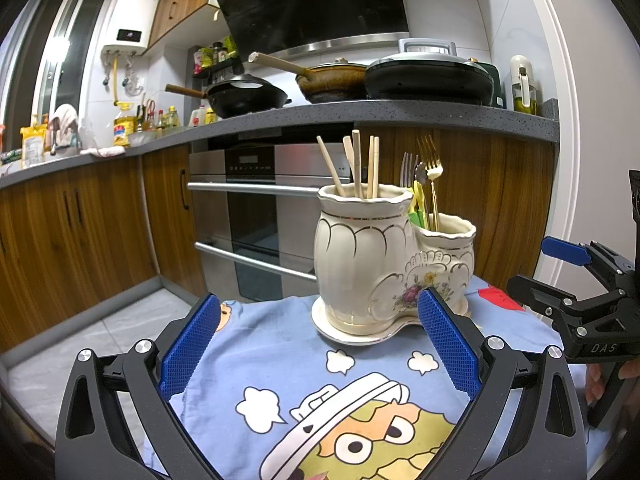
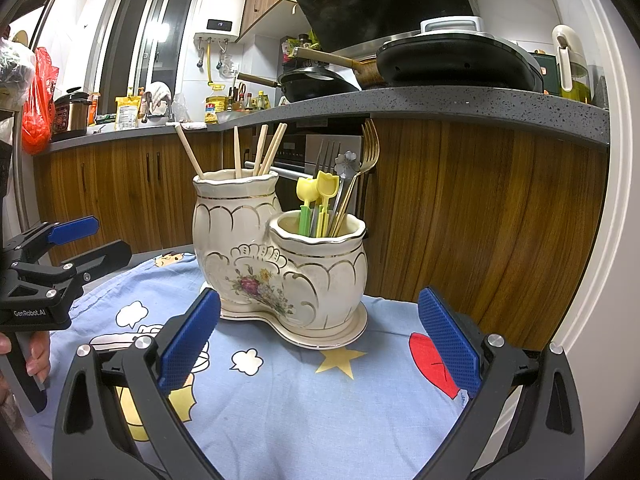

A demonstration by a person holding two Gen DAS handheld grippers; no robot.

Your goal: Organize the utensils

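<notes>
Both hand-held grippers, left (image 1: 320,340) and right (image 2: 320,340), hover open over cartoon-printed tablecloth (image 2: 304,408) facing kitchen cabinets (image 2: 460,208).

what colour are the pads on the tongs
Blue, with a fine grid texture; clearest on the right tongs' pads in the right wrist view.

The lower lengths of the chopsticks (image 2: 260,152) are concealed inside the tall compartment of the ceramic utensil holder (image 2: 280,264); their tips cannot be seen. The gold fork (image 2: 370,146), silver fork (image 2: 328,152), flower-handled spoon (image 2: 346,162) and yellow plastic picks (image 2: 316,196) are likewise hidden below the rim of the short compartment. In the left wrist view, the tall compartment covers most of the picks (image 1: 416,208). The right gripper (image 1: 568,276) is cut off by the right picture edge in that view. The left gripper (image 2: 80,244) is cut off by the left picture edge in the right wrist view. The tablecloth (image 2: 300,400) cartoon figure is only partly visible. Bottle labels on the rear countertop (image 2: 160,132) are too small to read.
</notes>
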